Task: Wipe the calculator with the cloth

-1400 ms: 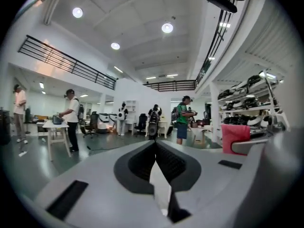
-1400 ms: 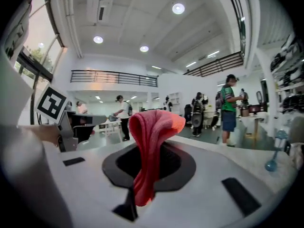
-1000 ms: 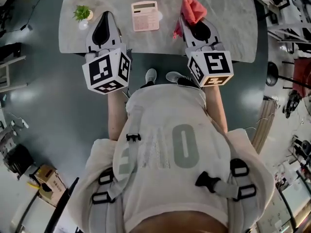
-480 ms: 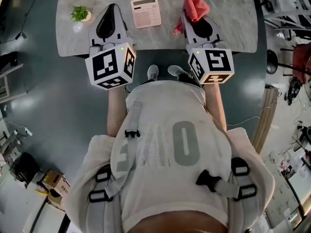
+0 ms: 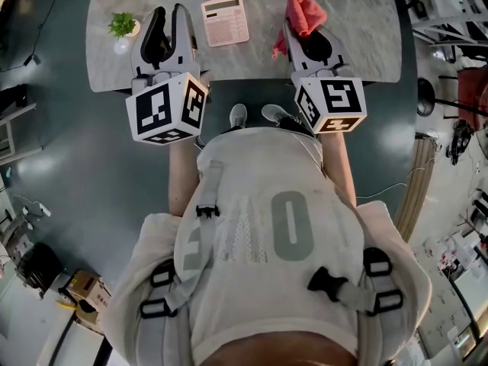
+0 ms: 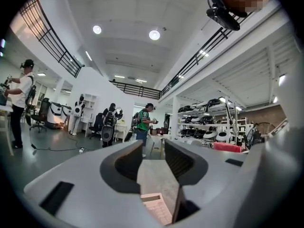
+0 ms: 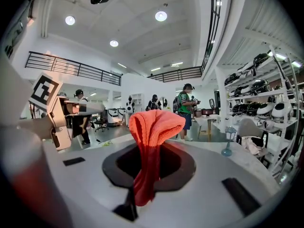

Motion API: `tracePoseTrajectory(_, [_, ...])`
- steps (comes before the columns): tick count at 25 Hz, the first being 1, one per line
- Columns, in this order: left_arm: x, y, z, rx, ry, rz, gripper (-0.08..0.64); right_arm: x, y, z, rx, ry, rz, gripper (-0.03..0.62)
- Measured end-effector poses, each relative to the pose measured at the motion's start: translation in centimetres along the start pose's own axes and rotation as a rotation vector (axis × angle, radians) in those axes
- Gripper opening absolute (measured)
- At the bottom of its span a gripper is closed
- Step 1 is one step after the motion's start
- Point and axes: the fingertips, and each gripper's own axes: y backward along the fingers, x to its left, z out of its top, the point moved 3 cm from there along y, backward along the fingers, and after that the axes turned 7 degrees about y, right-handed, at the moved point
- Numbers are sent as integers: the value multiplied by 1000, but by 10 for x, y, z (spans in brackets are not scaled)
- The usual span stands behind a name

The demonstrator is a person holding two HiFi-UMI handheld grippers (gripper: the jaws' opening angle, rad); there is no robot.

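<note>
A pale pink calculator lies flat on the grey marble table, between my two grippers. Left of it my left gripper hovers over the table's near edge; its jaws are opening, with nothing between them. In the left gripper view the calculator shows low down through the gap of the left gripper. My right gripper is shut on the red cloth, which stands up in a bunch above the jaws. In the right gripper view the cloth hangs pinched in the right gripper.
A small potted plant stands at the table's left end, close to the left gripper. A little blue ornament stands on the table off to the right. People, desks and shelves with gear fill the hall beyond the table.
The left gripper's jaws, shut in the earlier frames, now stand apart. That gripper has edged slightly left. The right gripper still holds the cloth in the same place.
</note>
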Motion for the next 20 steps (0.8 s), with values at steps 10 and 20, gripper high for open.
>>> tracePoseTrajectory(10, [9,-7,-7,33,66,-17,342,3,-1,-1,2,8,11,57])
tracePoseTrajectory(20, [47,-27,-84,263,-51,95,339,2,-2,-6,25,9,7,57])
